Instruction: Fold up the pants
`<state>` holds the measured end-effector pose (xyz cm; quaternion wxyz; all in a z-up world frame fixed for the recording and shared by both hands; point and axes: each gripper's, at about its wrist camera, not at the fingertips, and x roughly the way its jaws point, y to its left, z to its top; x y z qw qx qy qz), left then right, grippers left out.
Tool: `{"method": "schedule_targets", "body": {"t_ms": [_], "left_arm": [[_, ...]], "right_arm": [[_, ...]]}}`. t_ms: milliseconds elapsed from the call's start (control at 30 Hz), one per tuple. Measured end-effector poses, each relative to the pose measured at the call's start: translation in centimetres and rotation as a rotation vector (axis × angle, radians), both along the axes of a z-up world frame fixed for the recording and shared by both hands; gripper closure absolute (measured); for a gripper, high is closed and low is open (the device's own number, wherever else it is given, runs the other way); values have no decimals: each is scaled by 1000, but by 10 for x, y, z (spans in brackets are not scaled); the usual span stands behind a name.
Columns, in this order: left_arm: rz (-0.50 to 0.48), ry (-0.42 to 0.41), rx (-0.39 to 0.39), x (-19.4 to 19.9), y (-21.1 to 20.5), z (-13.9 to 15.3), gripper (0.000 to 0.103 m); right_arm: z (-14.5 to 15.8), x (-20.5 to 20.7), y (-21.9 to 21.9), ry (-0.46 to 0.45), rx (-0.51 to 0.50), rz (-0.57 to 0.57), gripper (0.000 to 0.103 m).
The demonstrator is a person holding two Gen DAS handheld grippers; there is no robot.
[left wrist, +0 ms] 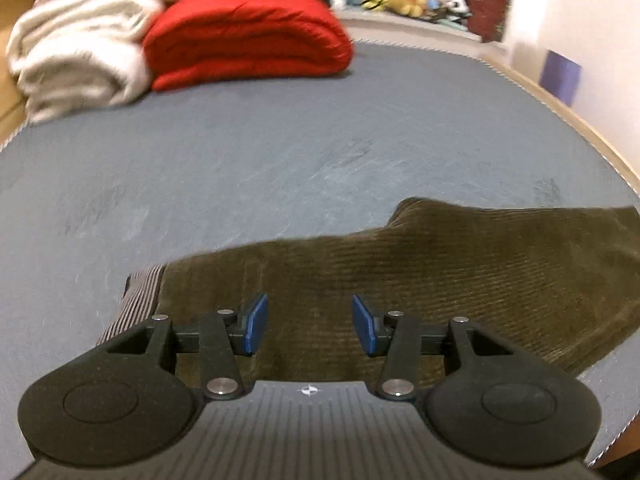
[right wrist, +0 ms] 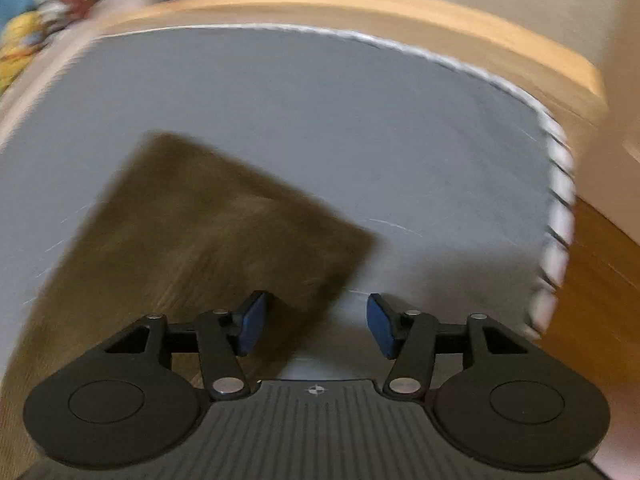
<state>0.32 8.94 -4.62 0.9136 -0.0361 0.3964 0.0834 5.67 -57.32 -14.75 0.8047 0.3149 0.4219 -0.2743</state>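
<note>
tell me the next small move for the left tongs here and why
Probably lower the left tongs onto the olive corduroy pants and close near the striped waistband. They stand open above the fabric and hold nothing, and the pants lie spread on the grey mattress, unfolded. The right tongs are open too.

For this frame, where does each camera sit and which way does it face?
Left wrist: sits on the left gripper, looking along its open jaws over the pants toward a red blanket and white blanket; only the gripper shows.
Right wrist: sits on the right gripper, jaws open, facing the pants' end and the bed's wooden frame; blurred.
Shared: the olive pants and grey bed surface.
</note>
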Motion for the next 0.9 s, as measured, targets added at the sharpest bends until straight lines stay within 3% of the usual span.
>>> {"method": "schedule_targets", "body": {"t_ms": [67,167,300,333,467,500,533,633,733,900], "left_arm": [[-11,-10,-49,6,-5,2,51],[-34,27,-122,19,-25,5,51],[-176,1,-112,35,-84,17,40],[-202,-9,-108,38,-97,17,35],[-325,-60,-50,31,-155,-4,35],[-338,-48,-20,26,-168,-13,35],[-361,-24,6,27,-180,-22,35],[-414,2,12,34,-200,-42,35],[-394,13,18,43,-200,-52,35],[-300,36,-79,66,-176,-49,35]], "right_arm": [[7,-7,-7,-61,25,-27,35],[12,-6,-4,-80,-30,7,31],[-10,3,-8,-68,76,46,26],[-11,4,-3,-76,62,61,22],[-12,10,0,-95,7,100,23],[-12,10,1,-98,-9,94,31],[-13,11,1,-101,-25,97,49],[-17,10,1,-124,-22,101,71],[-17,6,-5,-154,-9,96,78],[15,0,17,-246,-102,127,81]]}}
